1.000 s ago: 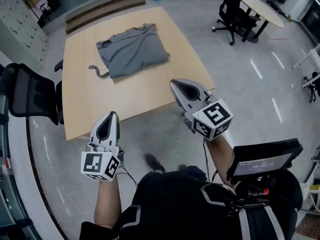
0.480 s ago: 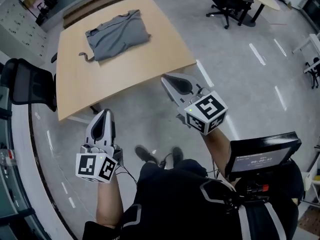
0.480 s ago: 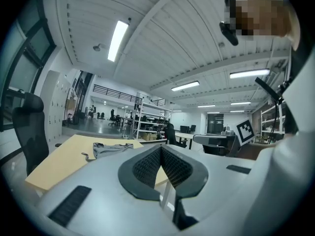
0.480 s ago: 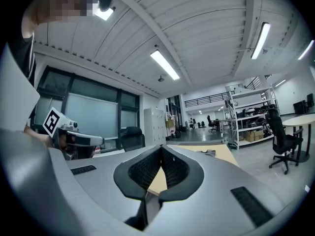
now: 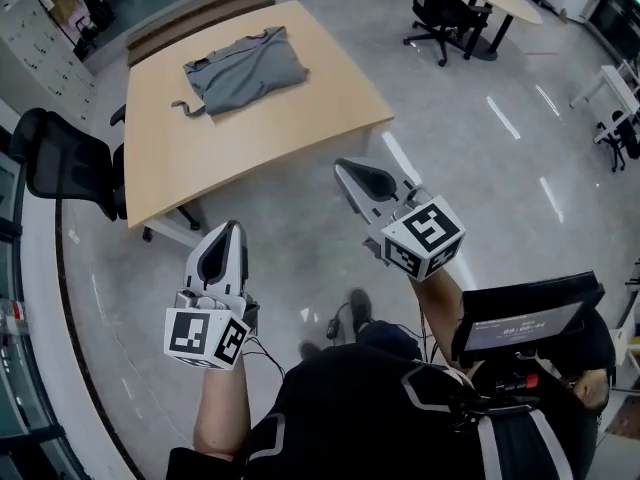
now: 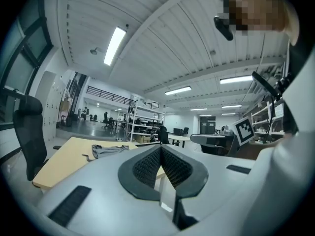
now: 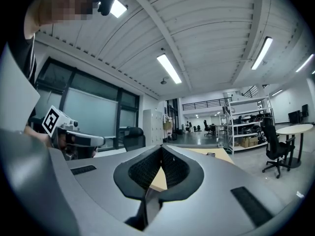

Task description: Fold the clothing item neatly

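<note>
Grey shirt [image 5: 245, 68] (folds indistinct) on table [image 5: 250, 153]

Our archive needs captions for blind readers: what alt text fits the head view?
A person stands apart from a wooden table bearing a grey garment, holding the left gripper and right gripper, both shut and empty, above the floor.

I get the head view from the person's head, facing steeply down, with the left gripper [image 5: 232, 226] and right gripper [image 5: 342, 168] close beneath it and the table [image 5: 260, 138] well beyond their tips. My left gripper view sits just behind its own jaws and faces level along them; the right gripper view does the same. Both catch the table past their tips, so all three views share it, and each gripper view catches the other gripper off to its side
</note>
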Available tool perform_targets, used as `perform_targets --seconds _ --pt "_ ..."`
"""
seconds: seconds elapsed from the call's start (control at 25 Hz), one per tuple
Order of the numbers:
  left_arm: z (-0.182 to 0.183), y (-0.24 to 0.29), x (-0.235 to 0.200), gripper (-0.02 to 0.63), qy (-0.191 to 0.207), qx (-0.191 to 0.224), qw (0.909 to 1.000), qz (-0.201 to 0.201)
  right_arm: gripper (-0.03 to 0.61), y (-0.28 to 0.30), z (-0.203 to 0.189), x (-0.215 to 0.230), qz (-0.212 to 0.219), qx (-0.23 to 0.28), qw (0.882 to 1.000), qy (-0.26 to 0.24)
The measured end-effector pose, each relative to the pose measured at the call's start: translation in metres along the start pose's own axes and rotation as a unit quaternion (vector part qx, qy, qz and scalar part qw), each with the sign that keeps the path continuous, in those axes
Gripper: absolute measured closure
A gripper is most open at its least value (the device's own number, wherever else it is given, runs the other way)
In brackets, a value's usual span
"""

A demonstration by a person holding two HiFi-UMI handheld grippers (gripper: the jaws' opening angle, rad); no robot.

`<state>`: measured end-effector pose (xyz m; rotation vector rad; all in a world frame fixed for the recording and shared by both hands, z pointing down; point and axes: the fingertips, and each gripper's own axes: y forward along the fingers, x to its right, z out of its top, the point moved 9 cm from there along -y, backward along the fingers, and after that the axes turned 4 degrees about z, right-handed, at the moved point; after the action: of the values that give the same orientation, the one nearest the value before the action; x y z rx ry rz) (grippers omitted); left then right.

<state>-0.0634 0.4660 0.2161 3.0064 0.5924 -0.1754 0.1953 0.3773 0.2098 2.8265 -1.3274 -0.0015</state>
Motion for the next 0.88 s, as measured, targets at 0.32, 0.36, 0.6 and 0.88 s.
perform_targets --seconds 0.32,0.36,0.6,0.88 --pt "-0.01 -0.063 -0.017 0.614 -0.005 0.003 0.9996 -0.028 0.569 -0.022 0.001 -0.08 -0.03 -0.007 0.999 -0.009" --pt "-0.011 -0.069 -0.016 0.614 -0.007 0.003 0.9996 -0.029 0.569 -0.027 0.001 -0.085 -0.033 -0.007 0.999 -0.005" --pt "-0.009 -0.092 0.005 0.614 -0.009 -0.001 0.9998 -0.02 0.569 -0.057 0.008 -0.104 -0.026 -0.007 1.0 -0.007" --pt "-0.006 -0.082 0.058 0.614 -0.011 0.001 0.9999 0.005 0.569 -0.1 0.007 -0.083 -0.006 -0.003 1.0 -0.01"
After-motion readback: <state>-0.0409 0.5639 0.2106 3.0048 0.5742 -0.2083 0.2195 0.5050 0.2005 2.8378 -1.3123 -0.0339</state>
